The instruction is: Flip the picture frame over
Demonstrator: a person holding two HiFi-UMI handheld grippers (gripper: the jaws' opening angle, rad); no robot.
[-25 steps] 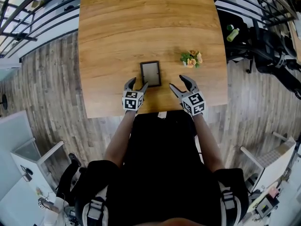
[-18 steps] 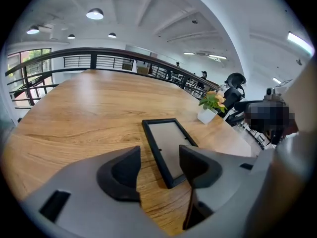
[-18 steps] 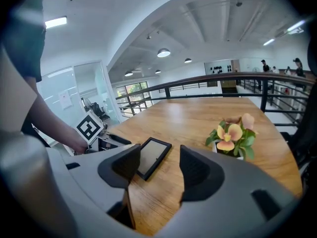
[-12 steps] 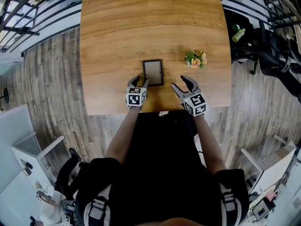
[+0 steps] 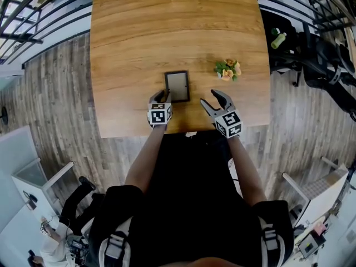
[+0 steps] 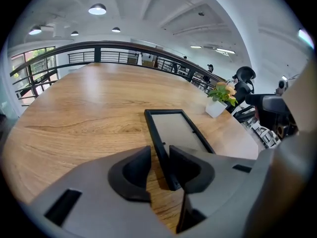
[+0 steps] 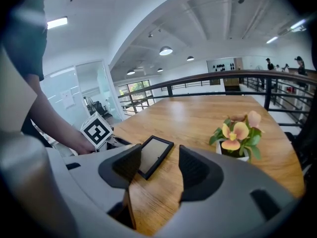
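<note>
The picture frame [image 5: 177, 86], a black rim around a pale grey panel, lies flat on the wooden table [image 5: 167, 26] near its front edge. My left gripper [image 5: 163, 97] is at the frame's near left corner. In the left gripper view the frame's [image 6: 178, 133] left rim runs between the jaws of that gripper [image 6: 159, 157]. The jaws have just been closing; a thin gap still shows at the left pad. My right gripper [image 5: 211, 98] hovers open to the right of the frame, nothing between its jaws. From the right gripper [image 7: 159, 155] the frame [image 7: 154, 155] shows ahead.
A small white pot of orange flowers [image 5: 227, 69] stands on the table right of the frame, also seen as the flower pot [image 7: 237, 135]. The table's front edge is just behind both grippers. A dark railing and a green bottle [image 5: 276, 39] lie beyond the table's right side.
My left gripper has sunk onto the frame's near left corner and its jaws have narrowed from wide apart to close around the rim. The right gripper has stayed put.
</note>
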